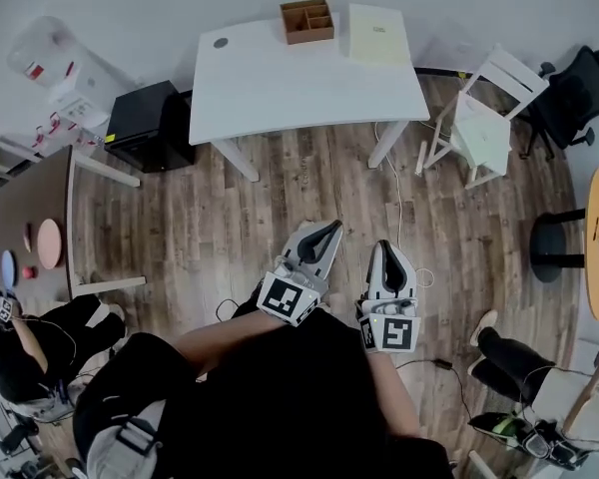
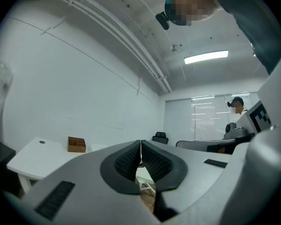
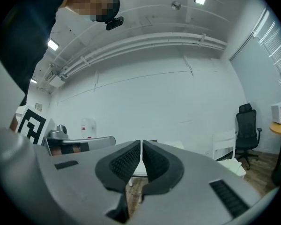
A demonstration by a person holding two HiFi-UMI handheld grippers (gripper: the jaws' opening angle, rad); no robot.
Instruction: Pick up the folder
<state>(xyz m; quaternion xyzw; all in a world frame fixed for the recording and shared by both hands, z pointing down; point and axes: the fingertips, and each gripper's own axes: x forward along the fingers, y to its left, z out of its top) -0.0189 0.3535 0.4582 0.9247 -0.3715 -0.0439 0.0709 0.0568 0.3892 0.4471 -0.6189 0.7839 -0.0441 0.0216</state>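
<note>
The folder (image 1: 377, 34), pale yellow and flat, lies on the far right part of the white table (image 1: 280, 83), beside a brown wooden organizer box (image 1: 307, 21). Both grippers hang close to the person's body over the wooden floor, well short of the table. My left gripper (image 1: 331, 230) is shut with nothing between its pads, and so is my right gripper (image 1: 389, 249). In the left gripper view the shut left gripper (image 2: 140, 146) points level toward the table (image 2: 37, 156) and the box (image 2: 77, 145). In the right gripper view the right gripper (image 3: 141, 146) is shut and empty.
A white chair (image 1: 484, 118) stands right of the table, a black cabinet (image 1: 145, 123) to its left. A black office chair (image 1: 579, 93) is at the far right, a brown desk (image 1: 30, 208) at the left. A cable (image 1: 397, 193) trails across the floor. People sit at the lower left and lower right.
</note>
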